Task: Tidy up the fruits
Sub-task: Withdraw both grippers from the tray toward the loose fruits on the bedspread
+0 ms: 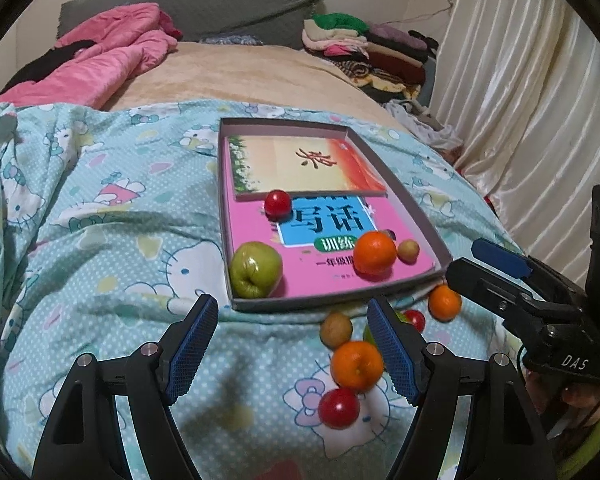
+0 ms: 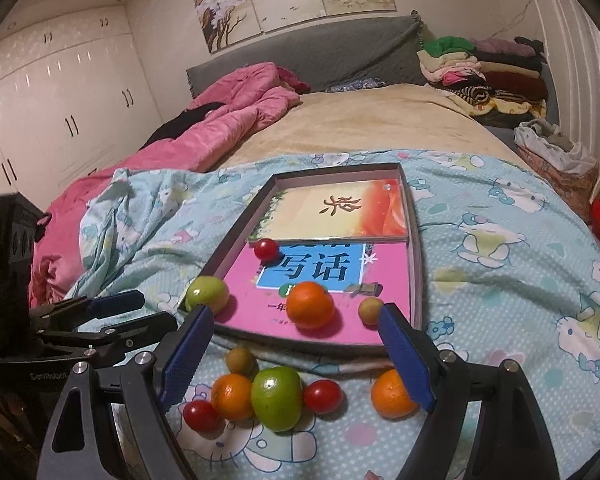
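- A shallow cardboard tray [image 2: 417,256] lined with two books sits on a Hello Kitty bedsheet [image 2: 500,280], its long axis running away from the foot of the bed toward the headboard.
- Four fruits already lie in the tray: a green apple [image 2: 206,294] in the near left corner, a tangerine [image 2: 311,305] at the near middle, a small pale fruit [image 2: 370,310] to its right and a cherry tomato [image 2: 266,249] farther back.
- Six more wait on the sheet just before the tray's near wall: a second green apple [image 2: 277,398], tangerines [image 2: 232,396] [image 2: 392,394] on either side, two cherry tomatoes [image 2: 201,416] [image 2: 322,397] and a small brownish fruit [image 2: 240,359].
- Both sets of tongs hover spread and empty: the right tongs [image 2: 296,356] above the loose cluster, the left tongs [image 1: 292,344] over the sheet to its left.
- The next pick looks best made on an outlying fruit, such as the lone right-hand tangerine, since the middle ones touch and could roll on the soft bedding.
- Closing gently across a fruit's widest part, and lifting clear of the tray wall before setting down on bare book cover, should keep things from scattering.
- The near apple in the tray lies tipped, its puckered end facing the left tongs.
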A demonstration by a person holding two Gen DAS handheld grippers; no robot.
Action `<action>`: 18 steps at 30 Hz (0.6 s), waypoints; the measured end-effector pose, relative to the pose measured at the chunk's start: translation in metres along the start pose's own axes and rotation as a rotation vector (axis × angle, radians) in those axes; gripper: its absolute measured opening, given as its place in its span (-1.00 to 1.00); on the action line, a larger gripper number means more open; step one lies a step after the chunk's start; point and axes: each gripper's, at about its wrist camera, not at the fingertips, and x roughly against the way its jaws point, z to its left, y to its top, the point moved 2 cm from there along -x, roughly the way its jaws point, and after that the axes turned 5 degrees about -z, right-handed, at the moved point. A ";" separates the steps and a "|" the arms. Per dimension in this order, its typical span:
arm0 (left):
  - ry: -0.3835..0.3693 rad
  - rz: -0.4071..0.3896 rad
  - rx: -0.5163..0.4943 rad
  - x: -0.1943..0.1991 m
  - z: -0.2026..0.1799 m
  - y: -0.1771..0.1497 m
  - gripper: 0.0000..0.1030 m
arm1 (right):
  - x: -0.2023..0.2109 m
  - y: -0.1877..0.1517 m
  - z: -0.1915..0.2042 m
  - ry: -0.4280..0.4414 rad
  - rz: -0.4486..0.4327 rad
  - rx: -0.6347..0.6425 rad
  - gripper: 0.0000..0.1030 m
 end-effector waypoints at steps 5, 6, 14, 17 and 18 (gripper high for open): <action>-0.009 0.021 -0.025 0.001 -0.006 -0.008 0.52 | 0.000 -0.006 0.003 0.000 0.026 0.005 0.62; -0.014 0.028 -0.029 0.001 -0.007 -0.009 0.52 | 0.000 -0.006 0.003 -0.001 0.027 0.005 0.62; -0.020 0.113 -0.058 -0.007 -0.014 -0.026 0.52 | 0.000 -0.011 0.004 0.001 0.050 0.001 0.62; -0.030 0.132 -0.076 -0.009 -0.019 -0.030 0.52 | -0.001 -0.014 0.004 0.013 0.069 -0.006 0.62; -0.031 0.135 -0.084 -0.009 -0.020 -0.031 0.52 | -0.001 -0.016 0.004 0.013 0.074 -0.006 0.62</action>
